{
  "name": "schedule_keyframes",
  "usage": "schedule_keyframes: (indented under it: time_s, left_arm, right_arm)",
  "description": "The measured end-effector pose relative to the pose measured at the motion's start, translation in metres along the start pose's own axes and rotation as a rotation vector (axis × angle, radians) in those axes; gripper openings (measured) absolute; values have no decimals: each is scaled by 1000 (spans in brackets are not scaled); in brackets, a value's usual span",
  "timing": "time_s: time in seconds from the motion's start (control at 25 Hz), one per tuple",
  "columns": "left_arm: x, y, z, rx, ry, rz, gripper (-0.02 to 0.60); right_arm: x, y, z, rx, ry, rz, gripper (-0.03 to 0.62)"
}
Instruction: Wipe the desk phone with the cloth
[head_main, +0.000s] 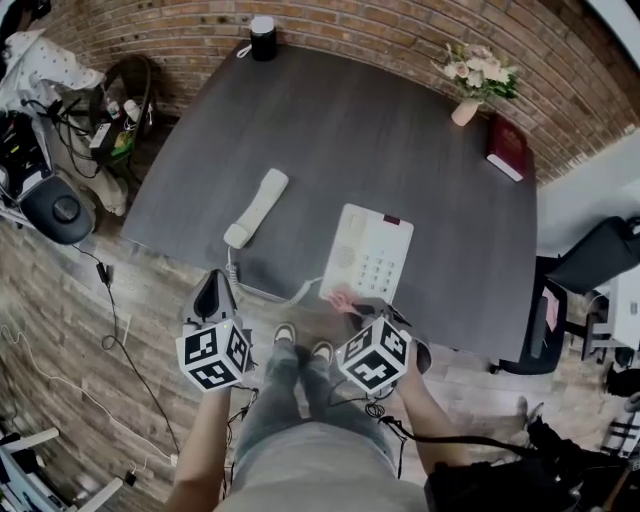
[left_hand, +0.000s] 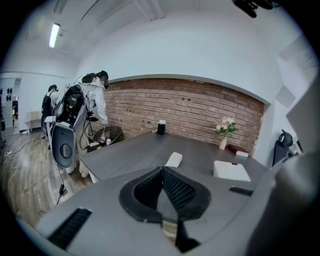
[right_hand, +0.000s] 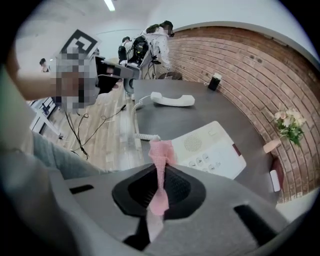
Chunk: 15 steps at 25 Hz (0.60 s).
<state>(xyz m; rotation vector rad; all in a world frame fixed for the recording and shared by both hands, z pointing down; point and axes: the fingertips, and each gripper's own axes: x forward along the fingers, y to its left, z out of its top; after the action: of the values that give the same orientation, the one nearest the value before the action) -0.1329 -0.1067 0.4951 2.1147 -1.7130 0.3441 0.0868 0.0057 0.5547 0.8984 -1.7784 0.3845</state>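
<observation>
The white desk phone base (head_main: 367, 254) sits near the front edge of the dark grey desk (head_main: 400, 140), with its handset (head_main: 256, 207) lying off-hook to the left on a coiled cord (head_main: 262, 291). My right gripper (head_main: 372, 313) is shut on a pink cloth (right_hand: 161, 172) whose bunched end (head_main: 341, 299) hangs just over the phone's front edge. In the right gripper view the phone base (right_hand: 212, 150) lies right behind the cloth. My left gripper (head_main: 213, 297) is shut and empty, off the desk's front left; its view shows the handset (left_hand: 173, 159) and base (left_hand: 230, 170) ahead.
A black speaker (head_main: 263, 38) stands at the desk's far edge, a vase of flowers (head_main: 472, 82) and a dark red book (head_main: 507, 147) at the far right. Black chairs (head_main: 585, 262) stand to the right, equipment and cables (head_main: 60, 120) to the left. People (left_hand: 92, 102) stand by the brick wall.
</observation>
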Motion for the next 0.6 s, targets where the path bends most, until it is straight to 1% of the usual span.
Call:
schedule_keyframes:
  time_s: [0.16,0.32,0.44,0.6]
  left_arm:
    - [9,-11,8,3,-6,-20,5]
    - [16,-16,15,3,-15,-27,5]
    - [21,-15,20,0,-20,-20,5]
    - [28,-10,25,-6,-22,-3,5]
  right_arm:
    - [-13,-41,-4,26,0,-72,17]
    - [-23,-84,-9,31,9,-145,17]
    - [-28,-113,-10,13,25,-199,17]
    - [-29,-143,-8,-37,57,-264,17]
